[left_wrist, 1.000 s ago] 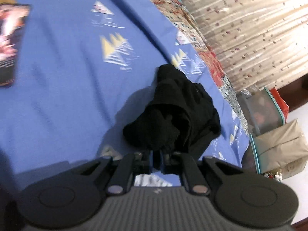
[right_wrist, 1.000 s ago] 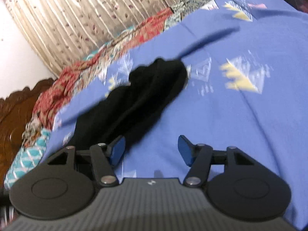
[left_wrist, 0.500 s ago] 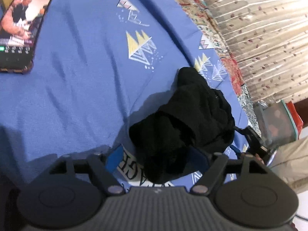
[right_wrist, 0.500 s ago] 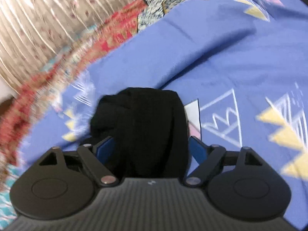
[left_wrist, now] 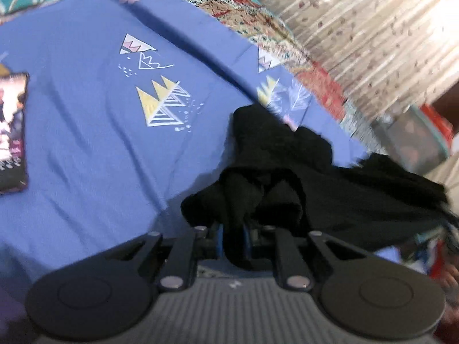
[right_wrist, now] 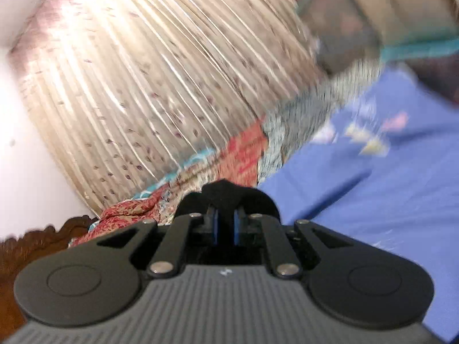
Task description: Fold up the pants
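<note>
The black pants lie bunched on the blue bed sheet and stretch off to the right over the bed's edge. My left gripper is shut on a fold of the pants at their near end. My right gripper is shut on another bit of the black pants, lifted and tilted toward the curtain; only a small hump of cloth shows above its fingers. Both views are motion-blurred.
A phone lies on the sheet at the left. A patterned quilt runs along the bed's far edge below a beige curtain. Plastic storage bags stand beyond the bed. A carved wooden headboard shows at lower left.
Both grippers were open around the pants half a second ago and have shut on the cloth. The right gripper has swung up toward the curtain, pulling the pants out to the right.
</note>
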